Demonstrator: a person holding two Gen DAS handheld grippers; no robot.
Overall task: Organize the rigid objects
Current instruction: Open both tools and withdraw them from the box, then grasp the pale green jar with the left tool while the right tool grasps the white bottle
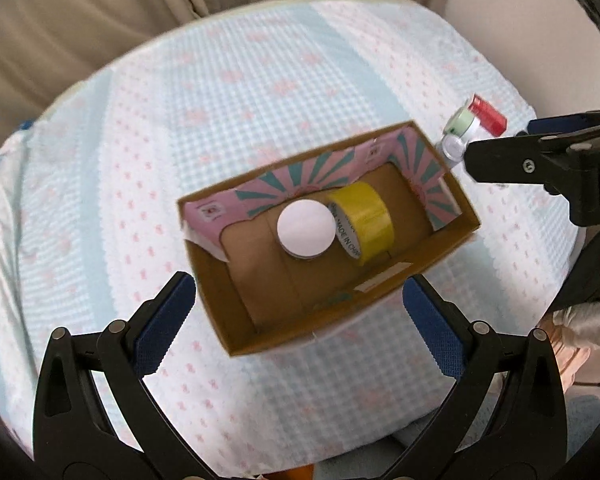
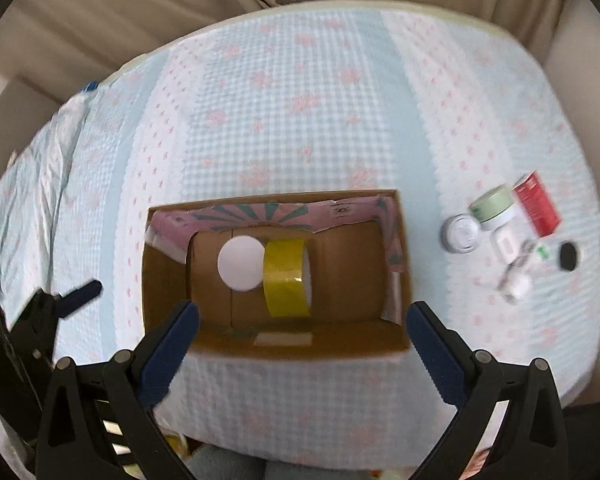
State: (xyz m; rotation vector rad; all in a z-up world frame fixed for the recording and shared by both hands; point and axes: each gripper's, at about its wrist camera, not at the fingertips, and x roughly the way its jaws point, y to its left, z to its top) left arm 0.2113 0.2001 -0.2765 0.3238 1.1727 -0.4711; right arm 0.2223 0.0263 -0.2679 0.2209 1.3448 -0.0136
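An open cardboard box (image 1: 456, 240) (image 2: 402, 280) stands on the table. Inside it stand a white round jar (image 1: 306, 227) (image 2: 241, 263) and a yellow tape roll (image 1: 364, 221) (image 2: 286, 278), side by side. My left gripper (image 1: 300, 308) is open and empty above the box's near wall. My right gripper (image 2: 302, 334) is open and empty above the box's near wall; in the left wrist view it shows at the right (image 1: 532, 148). Right of the box lie a green-lidded jar (image 2: 494, 206) (image 1: 462, 122), a red box (image 2: 538, 204) (image 1: 488, 114), a clear-lidded jar (image 2: 461, 234) (image 1: 452, 148) and small white items (image 2: 508, 246).
The table wears a light blue checked cloth with pink flowers (image 2: 300, 120) (image 1: 220, 100). A small black disc (image 2: 569, 256) lies at the far right. Beige curtains (image 1: 100, 8) hang behind the table. The left gripper shows at the left edge of the right wrist view (image 2: 60, 304).
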